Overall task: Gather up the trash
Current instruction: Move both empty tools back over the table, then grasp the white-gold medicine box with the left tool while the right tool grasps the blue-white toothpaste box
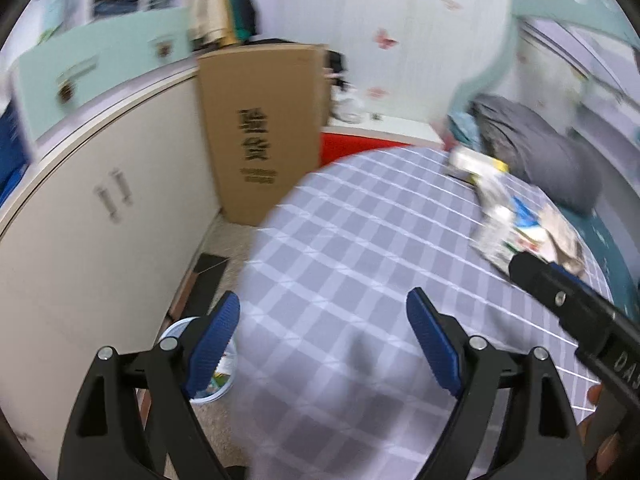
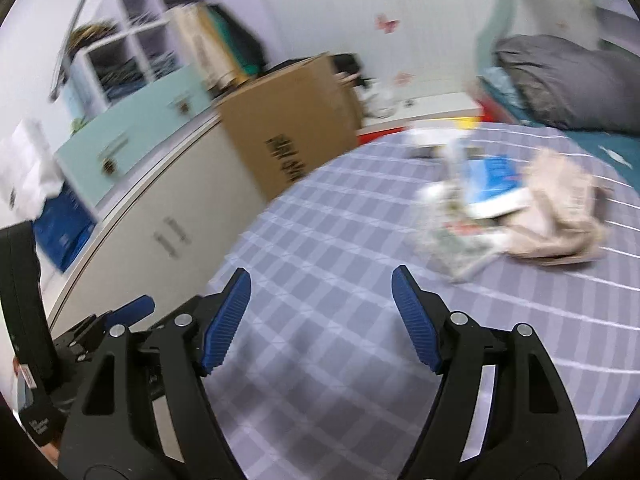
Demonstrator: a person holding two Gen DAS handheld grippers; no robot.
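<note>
Scene: a bedroom, both views blurred; two hand-held grippers with black arms and blue ribbed pads hang over a bed with a grey-and-white checked cover (image 1: pixel 340 248).
Left gripper: the left gripper (image 1: pixel 323 346) has its jaws spread wide with nothing between them, only the checked cover showing in the gap.
Right gripper: the right gripper (image 2: pixel 321 322) is also wide apart and holds nothing; it hangs above bare cover.
Trash: a loose pile of trash (image 2: pixel 500 204) lies on the cover towards the far right of the bed, well apart from both pairs of pads.
Pile make-up: a flat blue-and-white packet (image 2: pixel 494 182), crumpled beige paper (image 2: pixel 560 216) at its right, touching it, and clear printed wrappers at its left; finer detail is too blurred to tell.
Long axis: in the left wrist view the pile forms a strip running from the far pillow end down towards the near right.
Nearby: a grey pillow (image 2: pixel 560 80) lies beyond the pile at the head of the bed.
Beside the bed: a tall cardboard box (image 1: pixel 260 128) stands on the floor against a white cabinet (image 1: pixel 100 220), left of the bed.
Bin: a small white bin (image 1: pixel 218 376) sits on the floor by the bed's near corner, partly hidden behind the left gripper's left pad.
</note>
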